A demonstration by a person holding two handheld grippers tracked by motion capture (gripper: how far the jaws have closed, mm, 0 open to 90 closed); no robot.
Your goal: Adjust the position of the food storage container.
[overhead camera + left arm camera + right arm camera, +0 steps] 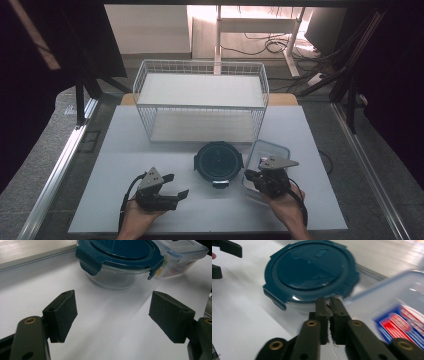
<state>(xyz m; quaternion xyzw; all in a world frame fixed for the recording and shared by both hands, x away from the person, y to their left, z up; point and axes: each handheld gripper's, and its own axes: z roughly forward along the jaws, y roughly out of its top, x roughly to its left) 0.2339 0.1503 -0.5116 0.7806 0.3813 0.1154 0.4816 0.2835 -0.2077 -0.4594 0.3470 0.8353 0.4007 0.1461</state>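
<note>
The left claw [112, 315] stands wide, its two black pads well apart with bare white worktop [30, 297] between them. Straight ahead of it, beyond the pads and not yet between them, sits the round glass container [112, 277] with its dark blue clip lid [120, 252] on and the side tabs hanging down. In the high view this left claw [176, 186] hovers low over the worktop, near the container's front-left side but apart from it.

The right claw [329, 305] is narrow, its jaws pressed together with nothing visible between them. Its tips reach the near edge of the round glass container [297, 305], just under the rim of the lid [310, 270]; whether they touch it is unclear. Just to the right of this claw lies a clear rectangular plastic box [387, 297] with a red and blue label, close beside the round one. Behind both, farther from the claws, stands a white wire basket [200, 67].

This looks like the approach step, before any grasp: both claws are closing in on the round container. The next move probably calls for the left claw to advance until a pad sits on each side of the glass wall or a lid tab, then squeeze, while the right one steadies the container without nudging the plastic box.
</note>
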